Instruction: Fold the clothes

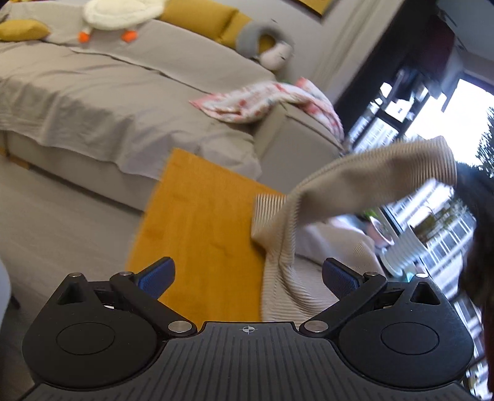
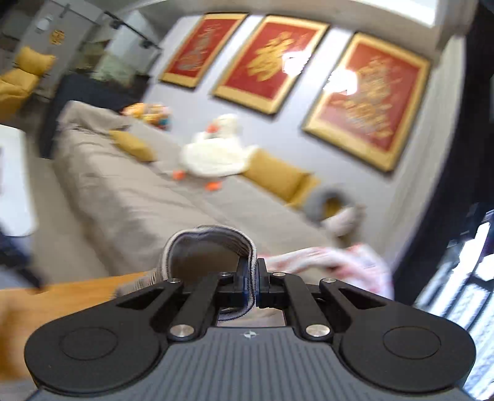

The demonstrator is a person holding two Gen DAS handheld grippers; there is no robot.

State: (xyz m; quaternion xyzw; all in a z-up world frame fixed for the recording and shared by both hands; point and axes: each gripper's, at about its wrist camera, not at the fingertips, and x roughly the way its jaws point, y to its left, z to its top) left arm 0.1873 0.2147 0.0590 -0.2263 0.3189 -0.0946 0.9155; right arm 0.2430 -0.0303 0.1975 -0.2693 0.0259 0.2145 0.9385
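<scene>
A beige ribbed knit garment point(image 1: 293, 256) hangs in the air over a mustard-yellow cloth point(image 1: 200, 231); one sleeve point(image 1: 386, 175) stretches up to the right. My left gripper point(image 1: 247, 277) is open below it, blue pads point(image 1: 157, 277) wide apart and nothing between them. In the right wrist view my right gripper point(image 2: 256, 277) is shut on a ribbed hem of the beige garment point(image 2: 210, 246), which loops up to the left of the fingers. The mustard cloth point(image 2: 61, 302) shows at lower left.
A grey sofa point(image 1: 123, 101) carries a white duck plush point(image 1: 120, 12), mustard cushions point(image 1: 197, 18) and a pink patterned cloth point(image 1: 265, 98) at its end. Three red framed pictures point(image 2: 271, 61) hang on the wall. Windows point(image 1: 432, 216) stand at the right.
</scene>
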